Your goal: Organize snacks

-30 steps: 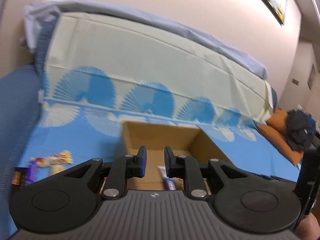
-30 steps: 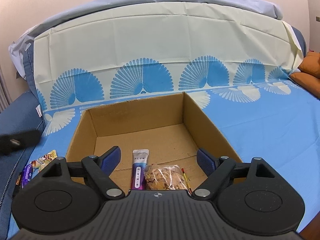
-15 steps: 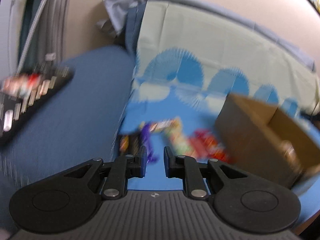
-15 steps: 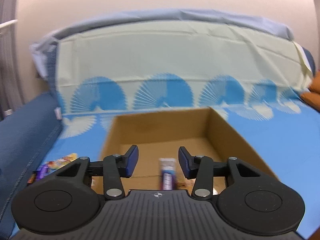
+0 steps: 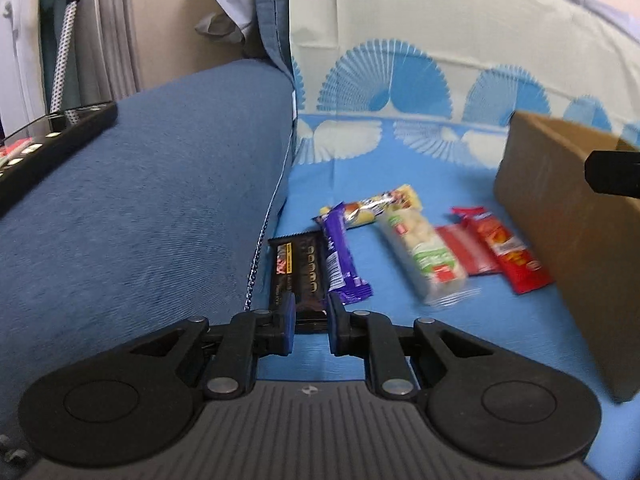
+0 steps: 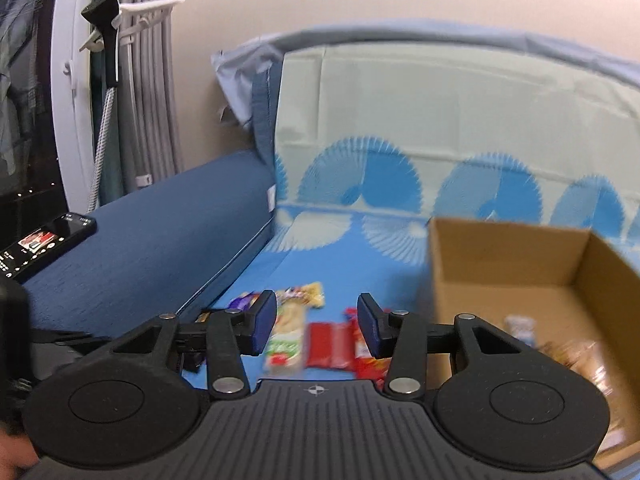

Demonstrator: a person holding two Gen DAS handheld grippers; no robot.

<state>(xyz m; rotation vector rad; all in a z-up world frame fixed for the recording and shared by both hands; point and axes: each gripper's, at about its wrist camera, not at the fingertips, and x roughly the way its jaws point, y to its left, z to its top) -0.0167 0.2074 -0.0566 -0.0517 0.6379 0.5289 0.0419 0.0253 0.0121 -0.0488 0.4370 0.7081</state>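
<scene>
Several wrapped snacks lie on the blue sheet left of an open cardboard box: a black bar, a purple bar, a yellow bar, a clear pack with a green label and two red packs. My left gripper hovers low just before the black bar, jaws a narrow gap apart, nothing between them. My right gripper is open and empty, above the clear pack and a red pack. The box holds blurred snacks.
A dark blue sofa arm rises left of the snacks, with a phone lying on it. The patterned backrest cover stands behind. Curtains and a white frame are at far left. A dark part juts in at the right edge.
Both views have swung left from the box to the loose snacks. My left gripper came down toward them. My right jaws went from wide apart to a much narrower gap.
</scene>
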